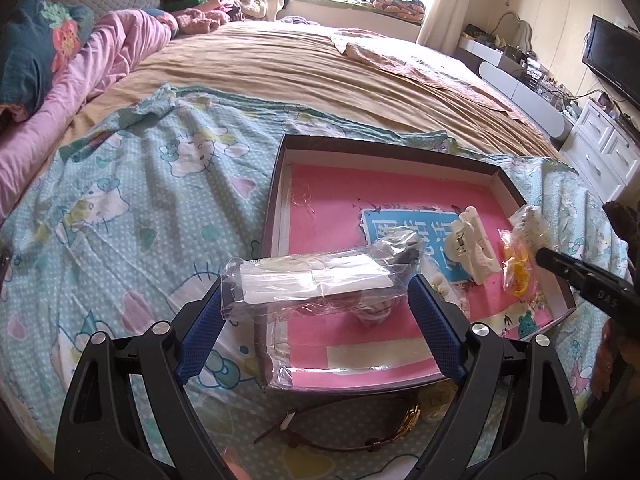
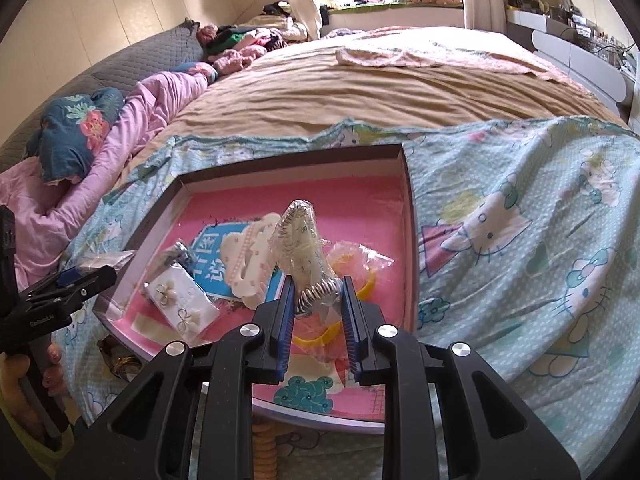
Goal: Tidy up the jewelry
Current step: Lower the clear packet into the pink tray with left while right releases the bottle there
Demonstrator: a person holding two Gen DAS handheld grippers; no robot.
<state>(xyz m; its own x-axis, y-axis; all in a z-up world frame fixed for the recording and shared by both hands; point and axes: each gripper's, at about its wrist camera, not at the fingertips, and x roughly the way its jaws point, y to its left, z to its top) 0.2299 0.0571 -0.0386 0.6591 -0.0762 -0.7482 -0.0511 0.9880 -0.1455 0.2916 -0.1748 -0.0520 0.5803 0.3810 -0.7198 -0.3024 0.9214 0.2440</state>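
my right gripper [image 2: 318,312] is clenched on a hair clip wrapped in clear plastic [image 2: 302,248], pinched at its lower end so the rest stands up above the pink floor of the shallow box [image 2: 410,216]. my left gripper [image 1: 316,300] is spread wide, with a clear plastic packet [image 1: 316,280] lying across the gap between its blue pads [image 1: 200,328]; i cannot tell whether the pads touch it, and they are not closed on it. the packet sits over the box's near-left edge.

inside the box, from the right wrist view, i see an earring card [image 2: 182,306] with small pearl-like earrings near the left wall, a dark bagged piece [image 2: 180,254] just beyond it, a white claw clip [image 2: 248,264] on the blue card [image 2: 212,268], and a yellow bangle in a bag [image 2: 352,280] just beside my right fingers.

outside the box, on the hello kitty sheet [image 1: 132,184], a watch with a thin brown strap [image 1: 360,428] lies just in front of the near wall.

i judge the sorting well along: most pieces already lie in the box. what looks left is setting down the wrapped clip i hold, settling the clear packet fully inside, and bringing in the watch.
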